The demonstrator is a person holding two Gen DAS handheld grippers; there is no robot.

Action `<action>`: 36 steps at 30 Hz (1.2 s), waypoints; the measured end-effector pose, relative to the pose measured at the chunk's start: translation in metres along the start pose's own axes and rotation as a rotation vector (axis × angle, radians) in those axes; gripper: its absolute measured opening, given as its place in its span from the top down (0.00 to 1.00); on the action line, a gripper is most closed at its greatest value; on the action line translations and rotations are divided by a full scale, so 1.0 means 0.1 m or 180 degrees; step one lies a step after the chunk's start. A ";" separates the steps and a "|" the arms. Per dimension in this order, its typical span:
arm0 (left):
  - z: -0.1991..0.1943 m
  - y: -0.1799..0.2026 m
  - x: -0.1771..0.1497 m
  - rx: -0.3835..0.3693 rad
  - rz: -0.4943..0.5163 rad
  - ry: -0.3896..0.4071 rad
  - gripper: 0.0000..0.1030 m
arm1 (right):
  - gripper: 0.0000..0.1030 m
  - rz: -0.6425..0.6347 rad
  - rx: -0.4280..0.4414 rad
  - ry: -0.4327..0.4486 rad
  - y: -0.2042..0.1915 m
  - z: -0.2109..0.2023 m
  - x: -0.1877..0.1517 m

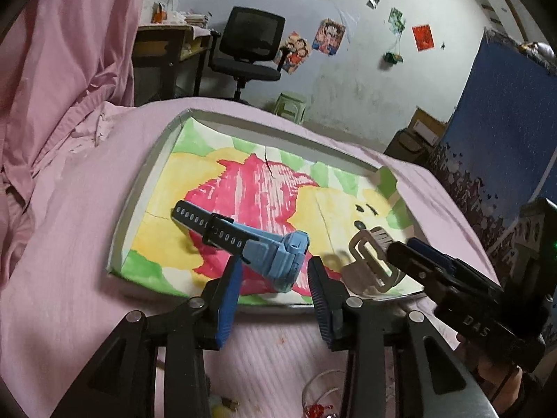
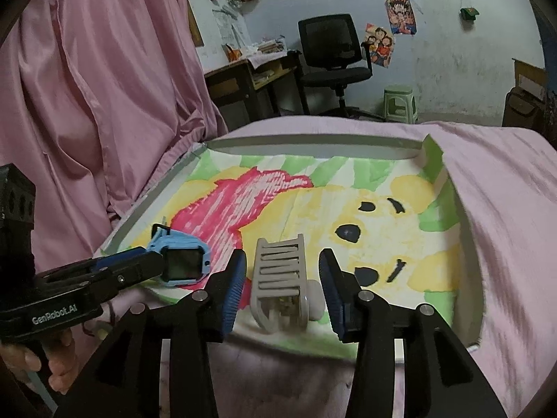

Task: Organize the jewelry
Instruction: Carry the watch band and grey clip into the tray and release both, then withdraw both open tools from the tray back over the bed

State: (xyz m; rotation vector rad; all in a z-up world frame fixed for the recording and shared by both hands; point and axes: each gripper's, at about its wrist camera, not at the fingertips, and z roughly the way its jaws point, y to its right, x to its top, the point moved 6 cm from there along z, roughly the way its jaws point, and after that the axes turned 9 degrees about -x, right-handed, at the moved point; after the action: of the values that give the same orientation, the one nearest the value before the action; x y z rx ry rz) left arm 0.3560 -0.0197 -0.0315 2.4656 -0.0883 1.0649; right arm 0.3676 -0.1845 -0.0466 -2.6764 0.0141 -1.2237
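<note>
Both items lie in the shallow painted cardboard tray on the pink-sheeted bed: the blue plastic watch between the left hand-held gripper's parted, non-pressing jaws, the grey slatted hair clip likewise within the right hand-held gripper, so placement appears done and only withdrawal remains.

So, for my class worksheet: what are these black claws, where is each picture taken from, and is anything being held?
A person holds two hand-worked grippers, each with a camera looking along its fingers. One picture looks from the left gripper, the other from the right gripper. A shallow tray with a painted bear picture lies on a pink bedsheet. A blue watch sits between the left fingers, a grey watch between the right. Both jaws stand open, gripping neither.
</note>
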 end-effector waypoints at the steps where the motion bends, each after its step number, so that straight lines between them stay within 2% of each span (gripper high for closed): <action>1: -0.04 0.00 -0.01 -0.0004 -0.0007 0.0038 0.63 | 0.54 -0.0017 -0.0019 0.0044 0.01 -0.06 0.00; 4: -0.19 0.03 -0.05 -0.0006 0.0010 0.0209 0.50 | 0.46 -0.0019 -0.0068 0.0227 0.06 -0.26 0.00; 6: -0.31 0.06 -0.07 0.0003 0.0045 0.0351 0.37 | 0.40 0.0010 -0.0074 0.0366 0.10 -0.42 -0.02; 10: -0.52 0.14 -0.12 -0.0008 0.0096 0.0570 0.31 | 0.30 0.0017 -0.0080 0.0601 0.14 -0.71 -0.05; 12: -0.62 0.18 -0.14 0.0003 0.0118 0.0671 0.23 | 0.24 0.0011 -0.0097 0.0732 0.15 -0.87 -0.09; 16: -0.81 0.24 -0.22 0.0021 0.0178 0.0854 0.20 | 0.12 0.0028 -0.0097 0.0972 0.15 -1.17 -0.13; 18: -0.91 0.27 -0.27 0.0053 0.0229 0.0939 0.12 | 0.10 0.0027 -0.0100 0.1077 0.15 -1.32 -0.16; 21: -1.05 0.33 -0.36 0.0088 0.0319 0.1064 0.06 | 0.01 0.0026 -0.0092 0.1166 0.15 -1.49 -0.21; 28: -1.27 0.43 -0.59 0.0100 0.0443 0.1172 0.02 | 0.01 -0.0017 -0.0120 0.1283 0.14 -1.78 -0.37; 36: -1.40 0.45 -0.86 0.0103 0.0538 0.1185 0.01 | 0.01 -0.0069 -0.0233 0.1305 0.19 -1.98 -0.64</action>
State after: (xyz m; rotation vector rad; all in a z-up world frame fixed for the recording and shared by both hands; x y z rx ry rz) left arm 0.1909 -0.0101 0.0084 2.2746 -0.1654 1.5903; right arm 0.1782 -0.2319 0.0282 -2.4378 0.0912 -1.7870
